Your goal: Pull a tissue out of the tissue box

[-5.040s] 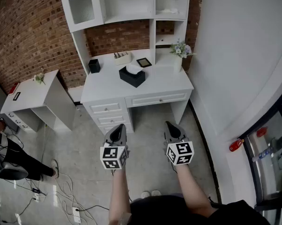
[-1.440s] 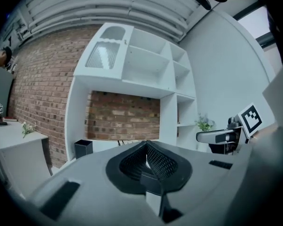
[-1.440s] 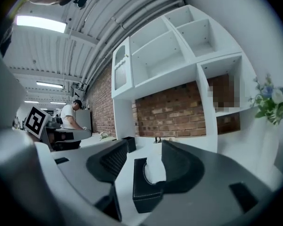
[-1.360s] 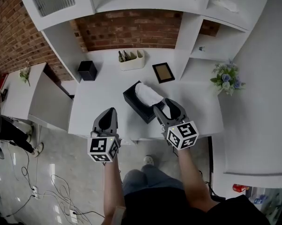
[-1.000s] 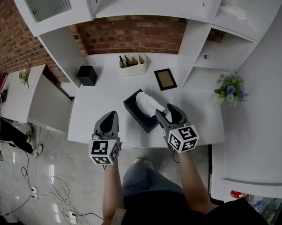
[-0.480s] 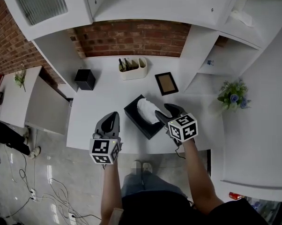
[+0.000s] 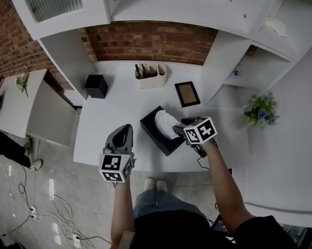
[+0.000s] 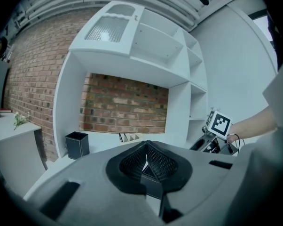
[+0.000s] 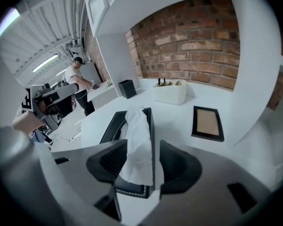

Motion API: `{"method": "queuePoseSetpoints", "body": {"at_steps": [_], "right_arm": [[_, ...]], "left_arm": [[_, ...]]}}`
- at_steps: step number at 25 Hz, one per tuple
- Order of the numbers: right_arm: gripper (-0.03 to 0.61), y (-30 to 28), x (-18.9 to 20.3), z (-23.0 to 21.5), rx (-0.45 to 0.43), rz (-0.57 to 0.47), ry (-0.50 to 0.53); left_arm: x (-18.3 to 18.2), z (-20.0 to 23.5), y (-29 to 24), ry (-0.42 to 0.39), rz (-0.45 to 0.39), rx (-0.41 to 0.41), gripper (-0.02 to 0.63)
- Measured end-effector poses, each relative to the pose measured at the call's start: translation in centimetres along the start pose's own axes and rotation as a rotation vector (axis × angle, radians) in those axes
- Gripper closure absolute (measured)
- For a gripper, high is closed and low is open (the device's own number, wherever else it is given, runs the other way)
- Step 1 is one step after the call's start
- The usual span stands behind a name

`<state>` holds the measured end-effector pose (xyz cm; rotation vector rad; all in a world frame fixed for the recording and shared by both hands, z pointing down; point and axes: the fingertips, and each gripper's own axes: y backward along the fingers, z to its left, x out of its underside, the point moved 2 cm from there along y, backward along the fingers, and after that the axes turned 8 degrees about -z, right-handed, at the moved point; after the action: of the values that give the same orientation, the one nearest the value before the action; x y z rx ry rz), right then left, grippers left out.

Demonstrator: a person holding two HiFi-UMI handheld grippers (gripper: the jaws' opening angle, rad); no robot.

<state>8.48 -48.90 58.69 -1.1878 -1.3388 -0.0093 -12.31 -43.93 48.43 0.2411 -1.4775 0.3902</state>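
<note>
1. In the head view, a white desk [image 7: 119, 105] stood against a brick wall.
2. The black tissue box [image 7: 157, 135] sat near the front edge of the desk, about in the middle, turned at a slant.
3. A white tissue [image 7: 165, 123] stuck up out of the top of the box.
4. The right gripper [image 7: 183, 126] was over the right end of the box, right beside the tissue.
5. The left gripper [image 7: 125, 131] was at the front edge of the desk, left of the box and apart from it.
6. A black cup [image 7: 96, 85] stood at the back left corner of the desk. A white pen holder [image 7: 151, 75] stood at the back edge, and a small picture frame [image 7: 187, 94] lay right of it.
7. In the left gripper view, the left gripper [image 8: 146, 155] had its jaws pressed together with nothing in them.
8. The black cup [image 8: 77, 145] showed far off on the left, and the right gripper [image 8: 220, 124] showed on the right.
9. In the right gripper view, the right gripper [image 9: 142, 161] had its jaws spread apart.
10. The tissue [image 9: 139, 142] stood up between the two jaws, but they were not squeezing it.
11. The tissue box [image 9: 112, 127] lay just under and past the jaws.
12. The picture frame [image 9: 207, 123] lay flat to the right, and the pen holder [image 9: 169, 92] stood at the back edge by the bricks.
</note>
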Motion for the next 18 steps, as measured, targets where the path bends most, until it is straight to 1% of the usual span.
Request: {"method": "queuePoseSetpoints", "body": {"at_steps": [2, 5, 8, 9, 10, 11, 18], "right_arm": [[0.369, -0.31, 0.41, -0.09, -0.002, 0.024, -0.014], [0.409, -0.60, 0.90, -0.08, -0.002, 0.042, -0.019], [0.473, -0.67, 0.77, 0.41, -0.009, 0.035, -0.019], [0.503, -0.71, 0.69, 0.60, -0.010, 0.030, -0.012], [0.546, -0.70, 0.70, 0.65, -0.002, 0.031, 0.000], [0.571, -0.62, 0.75, 0.60, 0.009, 0.034, 0.013], [0.578, -0.03, 0.31, 0.65, 0.020, -0.010, 0.019]], "left_arm": [[0.04, 0.07, 0.08, -0.002, 0.001, -0.001, 0.604], [0.18, 0.27, 0.17, -0.001, 0.005, -0.004, 0.604], [0.23, 0.39, 0.17, 0.000, 0.007, -0.005, 0.604], [0.25, 0.42, 0.16, 0.001, 0.007, -0.005, 0.604], [0.28, 0.42, 0.13, 0.002, 0.008, -0.004, 0.604], [0.31, 0.39, 0.10, 0.004, 0.009, -0.002, 0.604], [0.53, 0.02, -0.11, 0.005, 0.015, 0.010, 0.604]]}}
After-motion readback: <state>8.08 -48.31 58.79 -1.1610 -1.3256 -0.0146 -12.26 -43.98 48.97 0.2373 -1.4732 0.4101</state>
